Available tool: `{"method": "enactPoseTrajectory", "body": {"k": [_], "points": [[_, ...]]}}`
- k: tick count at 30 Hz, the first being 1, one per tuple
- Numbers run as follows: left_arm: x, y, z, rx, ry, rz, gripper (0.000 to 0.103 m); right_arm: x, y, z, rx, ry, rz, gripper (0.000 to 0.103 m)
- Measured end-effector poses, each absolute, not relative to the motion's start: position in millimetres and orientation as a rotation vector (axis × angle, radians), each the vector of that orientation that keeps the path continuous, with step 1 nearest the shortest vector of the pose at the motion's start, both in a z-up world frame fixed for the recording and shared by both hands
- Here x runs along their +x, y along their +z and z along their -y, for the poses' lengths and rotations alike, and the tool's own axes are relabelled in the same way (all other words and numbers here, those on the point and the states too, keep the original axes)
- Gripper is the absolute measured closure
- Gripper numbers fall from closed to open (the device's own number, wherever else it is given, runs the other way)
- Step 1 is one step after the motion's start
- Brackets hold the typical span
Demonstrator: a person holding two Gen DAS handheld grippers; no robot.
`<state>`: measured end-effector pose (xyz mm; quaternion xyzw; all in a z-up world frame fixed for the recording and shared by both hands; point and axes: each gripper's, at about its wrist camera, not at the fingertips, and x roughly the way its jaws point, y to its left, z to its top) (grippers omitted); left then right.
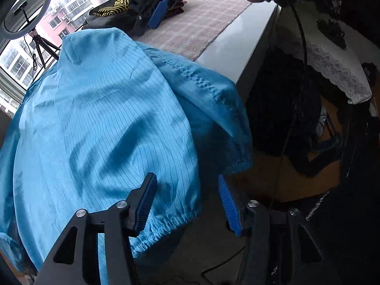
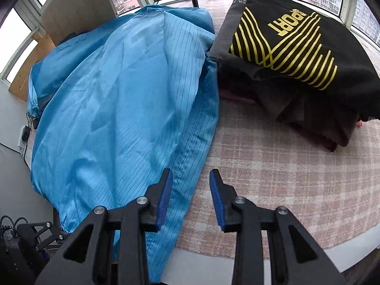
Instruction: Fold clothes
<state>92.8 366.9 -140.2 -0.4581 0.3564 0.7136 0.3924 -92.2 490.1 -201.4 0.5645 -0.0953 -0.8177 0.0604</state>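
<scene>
Right wrist view, right claw (image 2: pixel 190 198) parted and empty, black shirt (image 2: pixel 296 54) printed "SPORT", blue jacket (image 2: pixel 123 109) beside it.

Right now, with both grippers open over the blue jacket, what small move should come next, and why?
Probably lower the left gripper onto the elastic hem of the blue jacket and close. The hem lies below its open jaws, and nothing is held yet.

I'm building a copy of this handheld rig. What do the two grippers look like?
Both the left gripper and the right gripper have matte black angular linkage arms with silver pivot bolts and triangular cut-outs. Their fingers carry ribbed blue pads. A thin black cable trails from the right one.
</scene>
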Motion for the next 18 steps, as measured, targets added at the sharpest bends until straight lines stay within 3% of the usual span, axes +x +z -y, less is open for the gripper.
{"method": "enactPoseTrajectory", "body": {"k": [1, 5, 8, 14, 16, 18], "points": [[86.2, -143.2, -364.7, -1.178, 1.824, -0.905, 0.097, -97.7, -202.3, -489.0, 1.708, -2.470, 0.273, 0.071], [38.2, -129.5, -315.5, -1.345, 1.933, -0.603, 0.099, -112.7, -186.1, -495.3, 1.653, -2.521, 0.178, 0.071], [22.8, -125.0, -286.7, -1.391, 1.975, -0.486, 0.099, -125.4, -170.2, -494.9, 1.600, -2.538, 0.041, 0.072], [20.9, -139.4, -290.2, -1.417, 1.954, -0.434, 0.098, -157.5, -165.6, -470.5, 1.584, -2.399, -0.344, 0.076], [19.3, -148.0, -295.3, -1.428, 1.961, -0.445, 0.098, -164.1, -178.7, -465.2, 1.639, -2.295, -0.386, 0.076], [15.9, -153.7, -295.5, -1.440, 1.966, -0.435, 0.098, -169.0, -189.0, -462.6, 1.673, -2.213, -0.316, 0.077]]}}
